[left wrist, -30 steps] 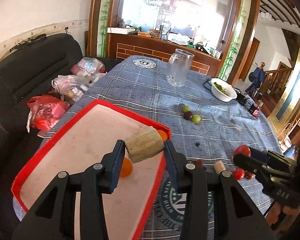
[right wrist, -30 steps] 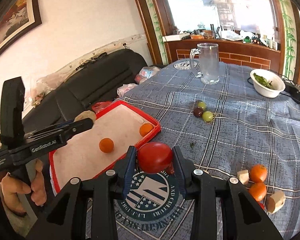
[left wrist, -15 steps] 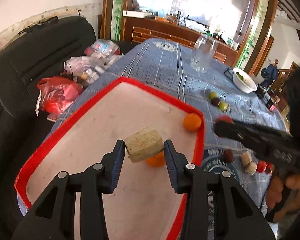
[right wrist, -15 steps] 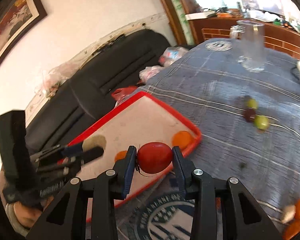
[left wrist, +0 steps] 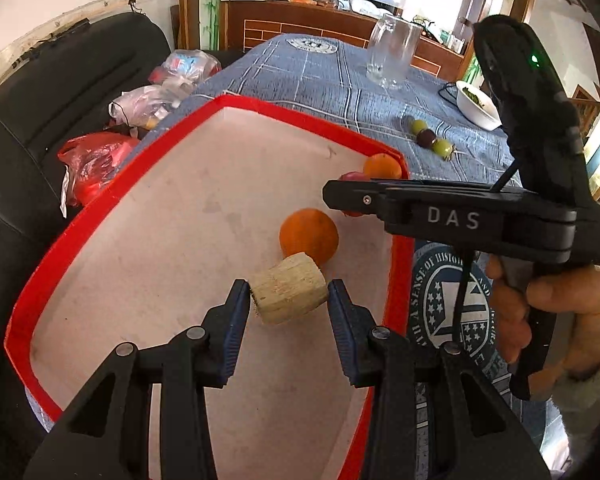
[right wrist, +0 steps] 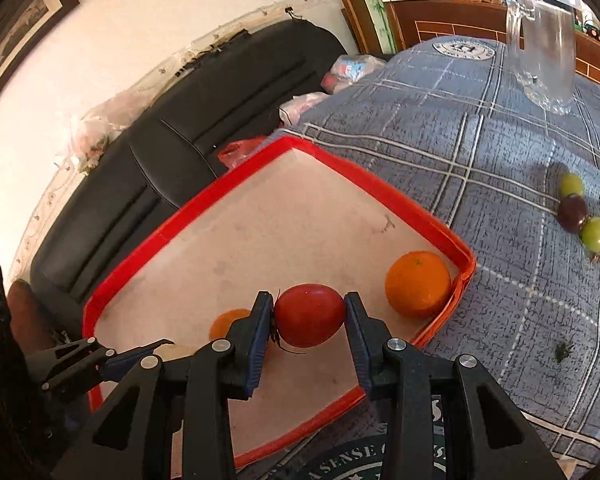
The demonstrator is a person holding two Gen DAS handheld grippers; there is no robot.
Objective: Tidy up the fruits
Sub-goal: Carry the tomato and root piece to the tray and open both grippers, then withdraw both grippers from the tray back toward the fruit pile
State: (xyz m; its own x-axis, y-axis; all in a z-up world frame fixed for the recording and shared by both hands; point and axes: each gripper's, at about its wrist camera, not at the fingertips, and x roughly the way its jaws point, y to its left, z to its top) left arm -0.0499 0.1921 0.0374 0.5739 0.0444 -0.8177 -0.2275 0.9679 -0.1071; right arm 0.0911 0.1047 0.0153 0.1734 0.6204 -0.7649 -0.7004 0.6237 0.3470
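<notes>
— What is the left gripper (left wrist: 287,296) doing?

— Its two fingers (left wrist: 236,320) pinch a pale, fibrous chunk (left wrist: 288,294), likely a cut piece of cane, one pad on each end. The chunk hangs above the floor of the red-rimmed tray (left wrist: 80,216).

— Anything beyond its fingertips?

— An orange (left wrist: 309,235) lies on the tray just past the chunk and slightly toward the right finger; the chunk's far corner overlaps it in this view, so I cannot tell whether they touch. A second orange (left wrist: 382,166) sits further ahead in the tray's far right corner, against the rim.

— And the right gripper (right wrist: 309,316)?

— Pressed on a red tomato (right wrist: 309,316), one pad on each side, its dark stem poking out by the left finger. It is held over the near part of the tray (right wrist: 340,168).

— What lies around those fingers?

— The corner orange (right wrist: 417,284) is just past the right finger. The other orange (right wrist: 230,322) peeks out behind the left finger. Further left, the tips of the other gripper reach in low over the tray.

— Fruit outside the tray?

— Three small round fruits (right wrist: 578,216), green, dark and green, lie in a row on the checked tablecloth (right wrist: 480,152), well off to the right. A glass mug (right wrist: 546,64) stands far ahead.
</notes>
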